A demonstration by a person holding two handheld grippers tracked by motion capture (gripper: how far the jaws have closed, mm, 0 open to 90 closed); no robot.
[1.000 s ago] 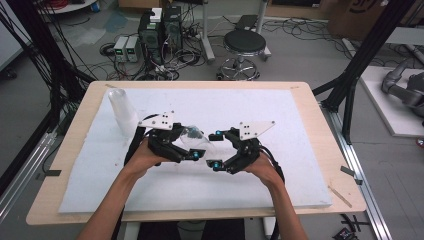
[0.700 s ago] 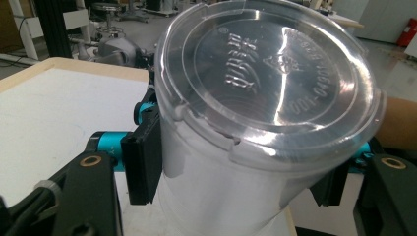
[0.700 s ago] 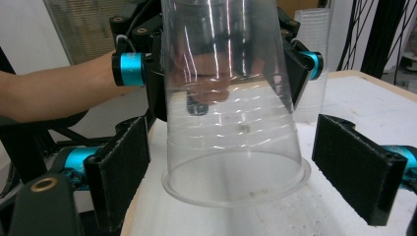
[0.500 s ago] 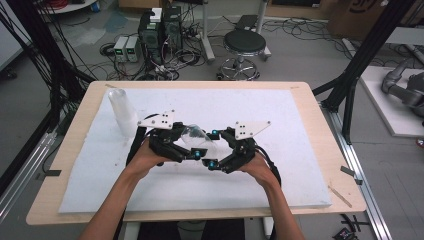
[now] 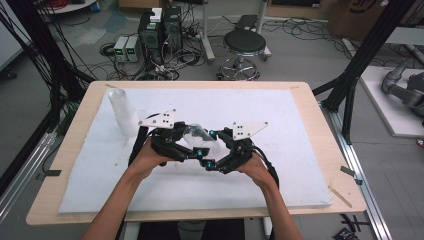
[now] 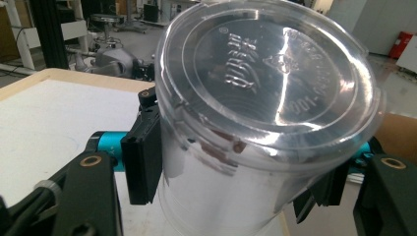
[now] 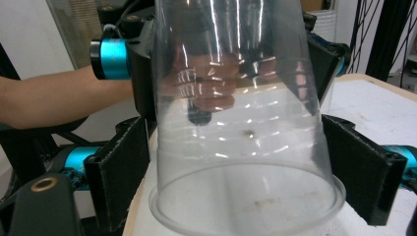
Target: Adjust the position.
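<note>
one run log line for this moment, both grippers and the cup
left gripper: shut on clear plastic cup near base | right gripper: shut on same cup near rim | cup: off white mat | second clear cup: upright, far left

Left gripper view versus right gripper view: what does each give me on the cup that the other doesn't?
Left gripper view: the clear cup's closed base faces the camera, with embossed lettering on it. Right gripper view: the cup's open rim is nearest its camera, the wall narrows toward the far end, and the person's forearm shows behind. Both: black pads press the cup's sides, one on each side, above the white table cover.
</note>
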